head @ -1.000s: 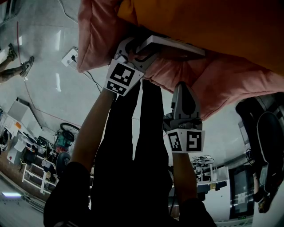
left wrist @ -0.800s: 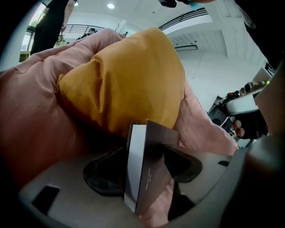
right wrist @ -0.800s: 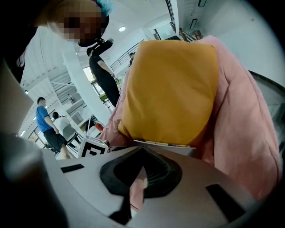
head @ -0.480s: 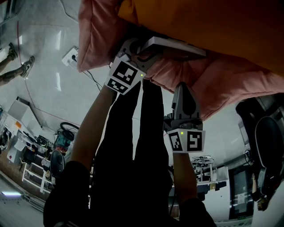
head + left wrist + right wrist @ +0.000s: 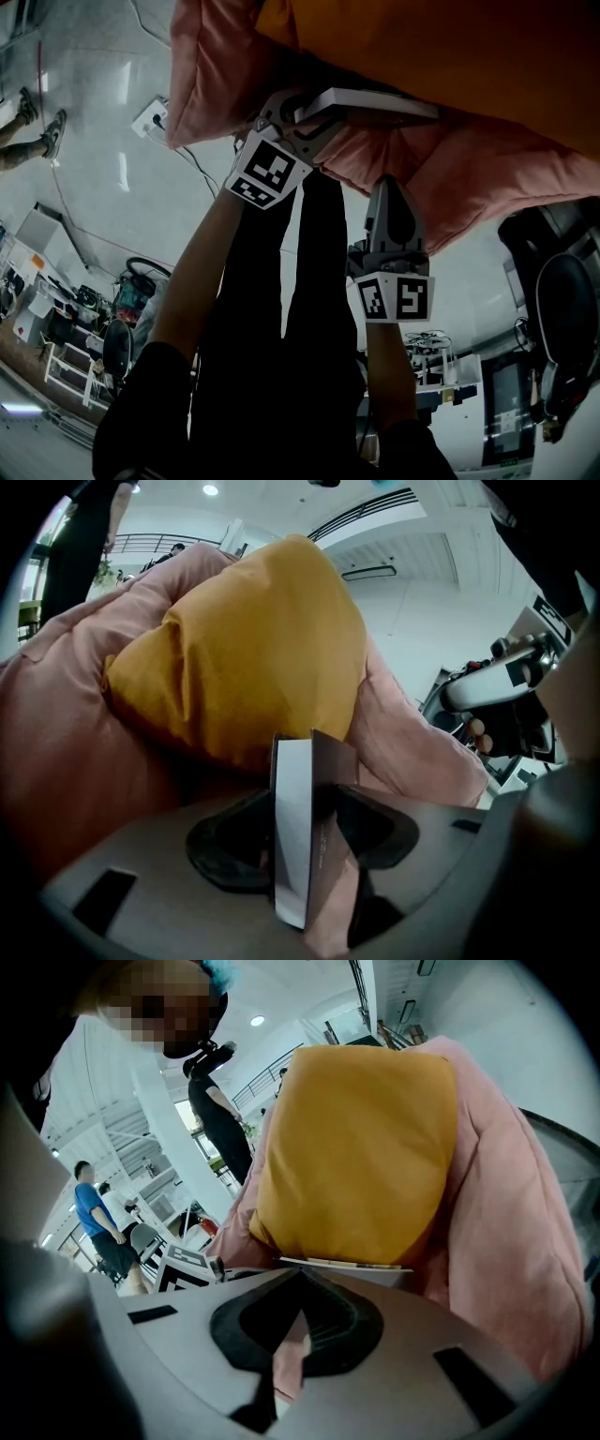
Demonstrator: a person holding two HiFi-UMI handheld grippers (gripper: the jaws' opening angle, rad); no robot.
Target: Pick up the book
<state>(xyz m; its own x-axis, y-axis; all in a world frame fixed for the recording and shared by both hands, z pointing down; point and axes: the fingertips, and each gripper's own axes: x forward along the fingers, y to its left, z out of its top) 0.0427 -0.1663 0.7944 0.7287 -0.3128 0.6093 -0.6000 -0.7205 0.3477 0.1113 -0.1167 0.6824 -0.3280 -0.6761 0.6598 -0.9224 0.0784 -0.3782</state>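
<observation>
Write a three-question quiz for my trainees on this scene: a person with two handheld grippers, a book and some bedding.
1. Multiple choice: the plump fabric cushion just behind the thin white-paged, grey-covered book is A mustard-yellow, B green, C blue.
2. True or false: the book stands between the jaws of the right gripper.
3. Short answer: what colour is the padded fabric quilt around the book?

Key
1. A.
2. False. The book stands between the jaws of the left gripper, which are closing; the right gripper's jaws are together.
3. Pink.
</observation>
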